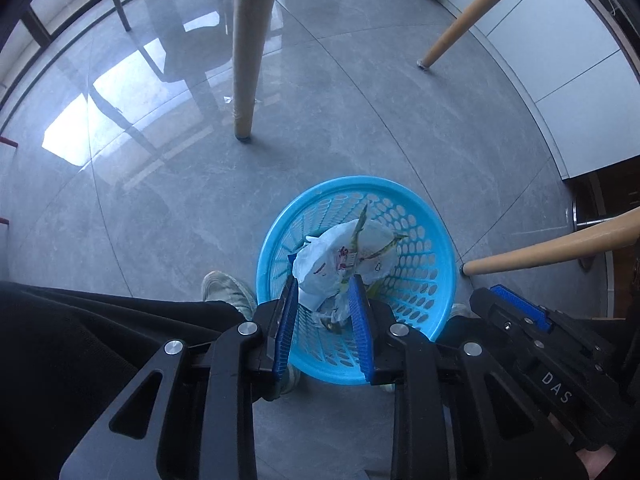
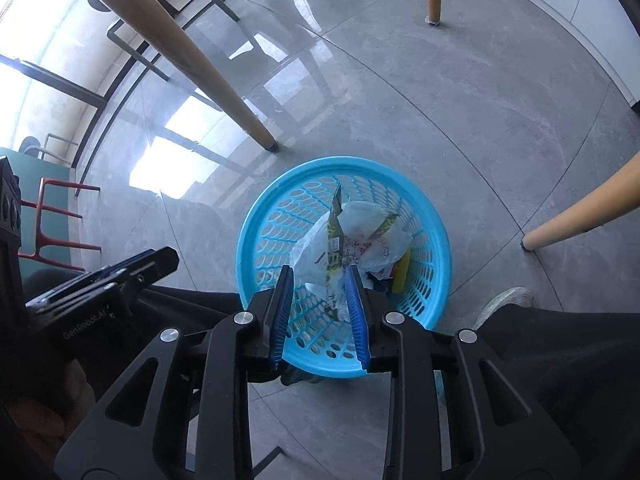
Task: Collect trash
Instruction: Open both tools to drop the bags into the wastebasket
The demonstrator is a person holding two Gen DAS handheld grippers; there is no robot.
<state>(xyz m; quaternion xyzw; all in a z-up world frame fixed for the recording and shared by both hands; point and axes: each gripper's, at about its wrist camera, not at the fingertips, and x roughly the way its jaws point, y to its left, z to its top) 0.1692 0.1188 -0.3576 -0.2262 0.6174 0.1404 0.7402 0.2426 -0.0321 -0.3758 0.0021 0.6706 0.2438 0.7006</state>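
- The blue perforated basket stands on the floor, its near rim cut off behind the left gripper; at its 6 o'clock edge a pale shoe shows, partly hidden by black trouser cloth.
- The trash sits inside the basket: a crumpled white plastic bag with a printed wrapper standing up through it. The print is too small to read. A yellow scrap at 3 o'clock is half buried.
- Left fingers are spread, holding nothing; the right gripper hangs over the basket with fingers likewise spread and empty.
- Readable writing: "DAS" on the right gripper's body in the left view, "GenRobot.AI" on the left gripper's body in the right view.
- The floor is glossy grey tile with window glare; tapered wooden legs stand around the basket, and a red chair frame is at 9 o'clock.
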